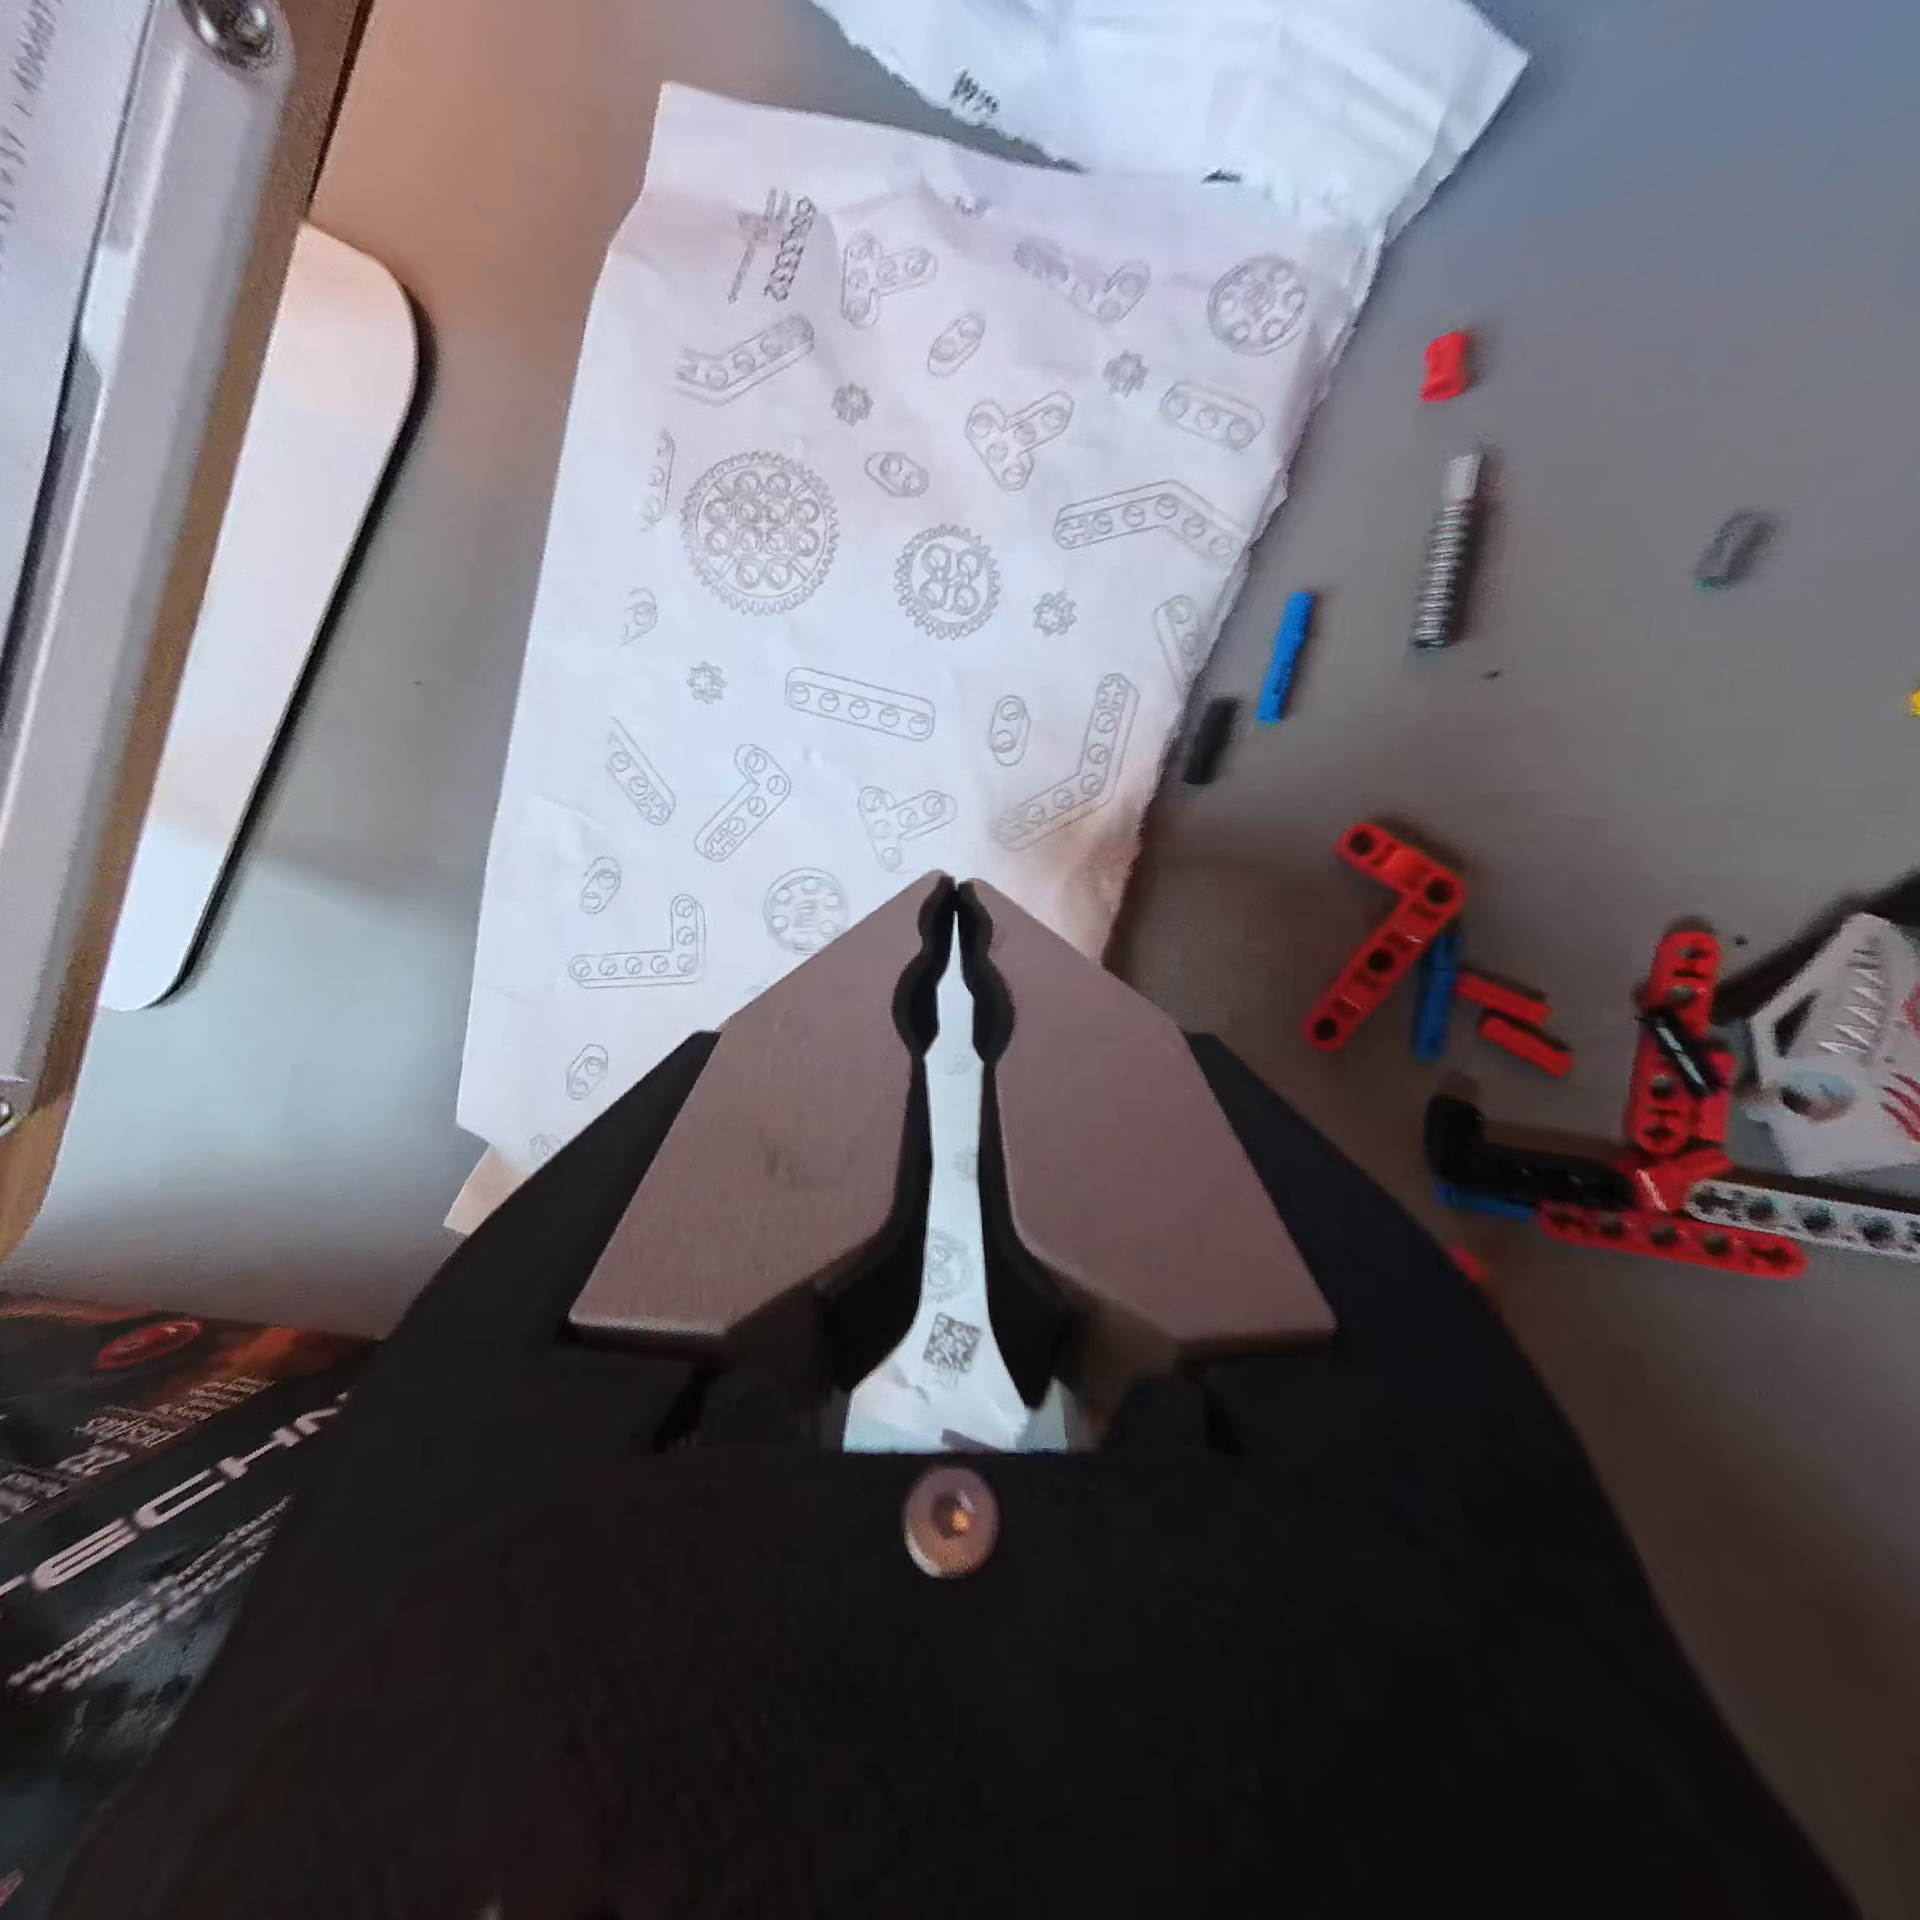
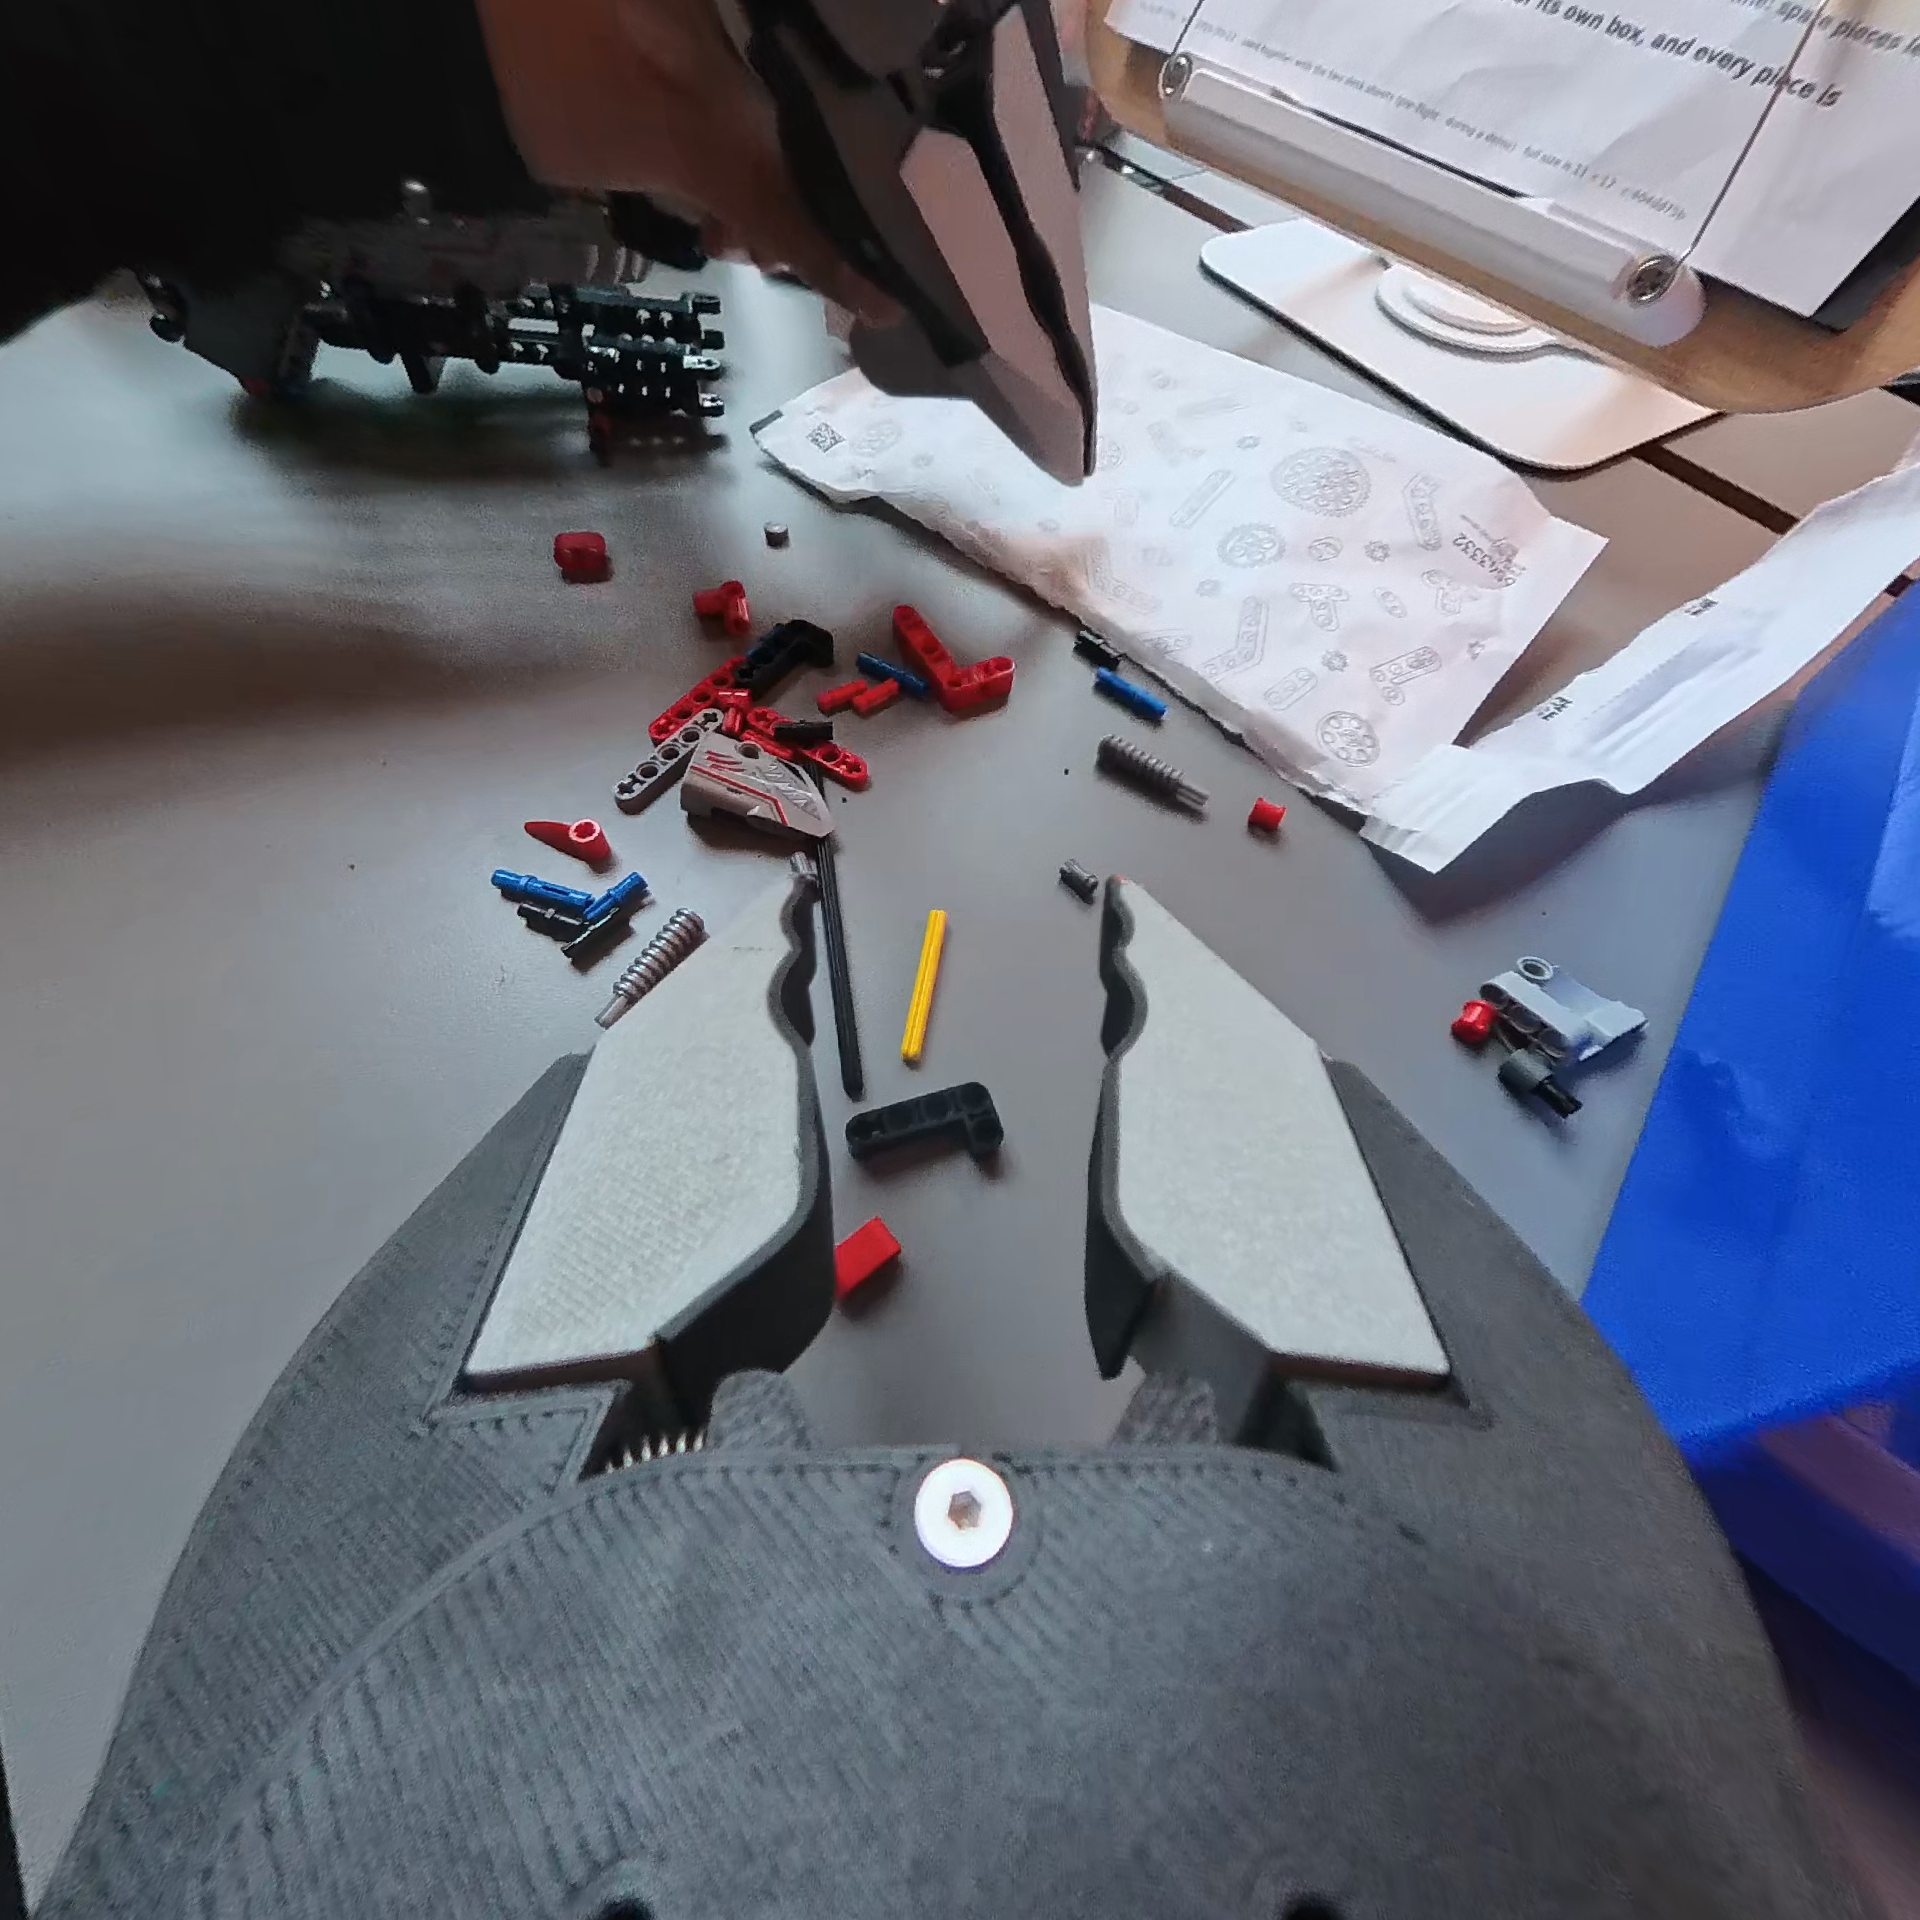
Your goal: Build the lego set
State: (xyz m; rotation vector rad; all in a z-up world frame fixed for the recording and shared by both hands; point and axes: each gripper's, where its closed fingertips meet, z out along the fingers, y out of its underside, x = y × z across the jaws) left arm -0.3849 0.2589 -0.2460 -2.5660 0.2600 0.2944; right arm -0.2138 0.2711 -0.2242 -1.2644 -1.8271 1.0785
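**Right wrist view: loose pieces under a spread claw**

Right wrist view looks down on the grey counter, where the right claw hangs released, jaws well apart, over a yellow axle, a long black axle and a black L-shaped beam lying between its fingers. Farther off sits a cluster of red beams, blue pins and a printed grey panel; the dark half-built model stands at the far edge. The left claw is clenched with nothing in it, hovering above the white patterned paper bag.

These pieces look light, stiff and smooth, so they should slide or flip if nudged. The thin axles roll easily; pinching one across its middle, jaws square to its length, seems safest. The L-beam offers flat sides along its long arm, probably the steadiest hold.
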